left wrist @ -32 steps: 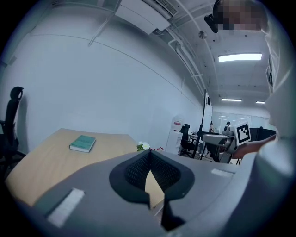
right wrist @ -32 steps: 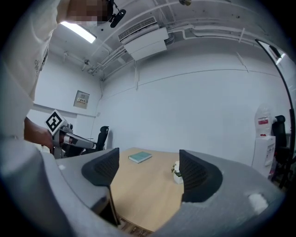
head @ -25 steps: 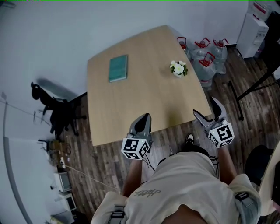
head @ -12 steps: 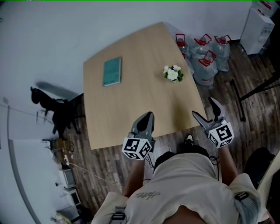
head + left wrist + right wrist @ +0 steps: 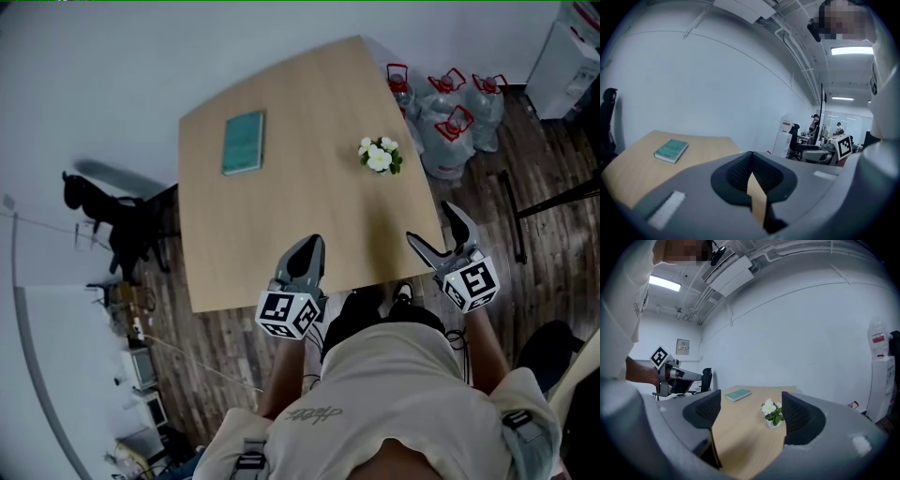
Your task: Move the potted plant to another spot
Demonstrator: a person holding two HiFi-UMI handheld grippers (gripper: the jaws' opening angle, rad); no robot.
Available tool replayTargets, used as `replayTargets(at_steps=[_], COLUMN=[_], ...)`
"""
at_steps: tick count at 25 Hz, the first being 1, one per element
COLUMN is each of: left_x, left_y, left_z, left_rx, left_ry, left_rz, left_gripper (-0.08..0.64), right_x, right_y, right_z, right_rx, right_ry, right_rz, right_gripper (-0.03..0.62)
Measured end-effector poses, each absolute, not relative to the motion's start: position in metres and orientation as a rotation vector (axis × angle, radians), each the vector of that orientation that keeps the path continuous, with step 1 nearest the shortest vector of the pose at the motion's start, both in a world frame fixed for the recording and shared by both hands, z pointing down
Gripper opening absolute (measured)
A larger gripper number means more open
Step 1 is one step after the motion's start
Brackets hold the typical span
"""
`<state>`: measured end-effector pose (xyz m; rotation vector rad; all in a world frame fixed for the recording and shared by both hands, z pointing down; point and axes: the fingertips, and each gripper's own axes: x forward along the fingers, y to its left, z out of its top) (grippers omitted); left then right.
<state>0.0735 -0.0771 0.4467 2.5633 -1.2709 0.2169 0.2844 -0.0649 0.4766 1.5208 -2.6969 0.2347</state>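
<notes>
A small potted plant (image 5: 380, 156) with white flowers stands on the right part of the wooden table (image 5: 281, 216); in the right gripper view the potted plant (image 5: 773, 413) shows far ahead between the jaws. My right gripper (image 5: 439, 232) is open over the table's near right corner, well short of the plant, holding nothing. My left gripper (image 5: 304, 258) is shut and empty at the table's near edge; in its own view the left gripper (image 5: 751, 174) has its pads pressed together.
A teal book (image 5: 243, 142) lies on the far left of the table. Several water jugs (image 5: 447, 114) stand on the floor past the table's right side. A black office chair (image 5: 112, 225) is at the left. A water dispenser (image 5: 880, 371) stands at the right wall.
The view has shifted slightly. Both grippers stay at the table's near edge. The right gripper stays open, the left stays shut.
</notes>
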Motion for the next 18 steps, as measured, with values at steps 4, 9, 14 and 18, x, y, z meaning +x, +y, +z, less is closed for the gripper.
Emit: replayTargets(at_steps=[4, 9, 14, 18], left_x=[0.070, 0.067, 0.057, 0.048], left_y=[-0.098, -0.132, -0.158, -0.175], left_z=[0.452, 0.433, 0.429, 0.435], left_rx=[2.573, 2.655, 2.727, 2.730], left_ry=[-1.228, -1.172, -1.138, -1.074], left_rz=[0.195, 0.159, 0.177, 0.181], left_gripper=[0.017, 0.017, 0.017, 0.017], right_x=[0.283, 0.278, 0.269, 0.254], right_y=[-0.079, -0.097, -0.119, -0.132], right_z=[0.472, 0.455, 0.448, 0.447], right_rx=[1.558, 1.625, 1.679, 1.698], right_ry=[-2.645, -2.577, -2.508, -2.451], right_rz=[0.197, 0.163, 0.136, 0.131], right_gripper=[0.400, 0.400, 0.401, 0.400])
